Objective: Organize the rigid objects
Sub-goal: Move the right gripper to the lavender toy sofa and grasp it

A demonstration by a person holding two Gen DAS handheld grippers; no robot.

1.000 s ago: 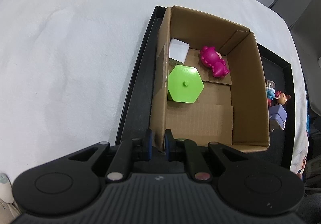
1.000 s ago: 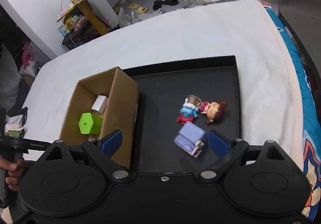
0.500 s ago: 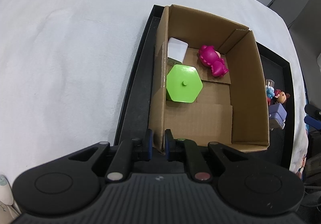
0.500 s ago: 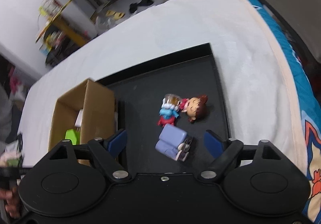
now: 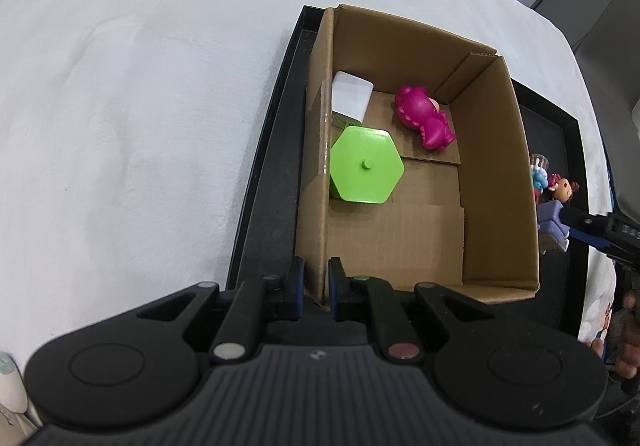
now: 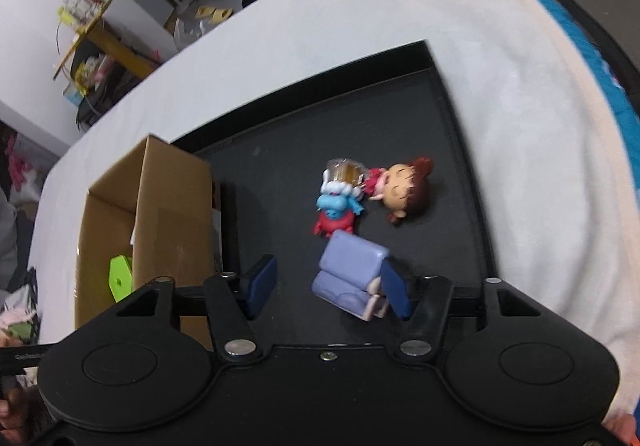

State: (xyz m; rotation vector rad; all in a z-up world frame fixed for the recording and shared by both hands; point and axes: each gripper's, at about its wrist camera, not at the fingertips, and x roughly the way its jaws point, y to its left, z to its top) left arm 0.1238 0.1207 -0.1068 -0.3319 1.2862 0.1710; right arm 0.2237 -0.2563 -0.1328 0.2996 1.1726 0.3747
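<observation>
My left gripper [image 5: 316, 288] is shut on the near left wall of the open cardboard box [image 5: 492, 166], which stands on a black tray [image 5: 272, 150]. Inside the box lie a green hexagonal block [image 5: 364, 170], a magenta toy [image 5: 424, 118] and a white card box [image 5: 350, 96]. My right gripper [image 6: 328, 280] is low over the tray [image 6: 280, 126] with its jaws closing around a purple sofa toy [image 6: 352, 270]. The right pad touches the toy; the left pad stands apart from it. Just beyond lie a blue-and-red figure [image 6: 336, 210] and a brown-haired doll [image 6: 404, 190].
The tray rests on a white cloth-covered surface [image 5: 140, 106]. The box [image 6: 172, 206] stands left of the right gripper. A small clear jar [image 6: 344, 170] lies by the figures. A person's hand [image 5: 628, 330] shows at the right edge. Shelves and clutter stand beyond the table.
My right gripper has sunk toward the purple sofa toy and its jaws have narrowed around it; one finger now shows in the left wrist view. The left gripper and box have not moved.
</observation>
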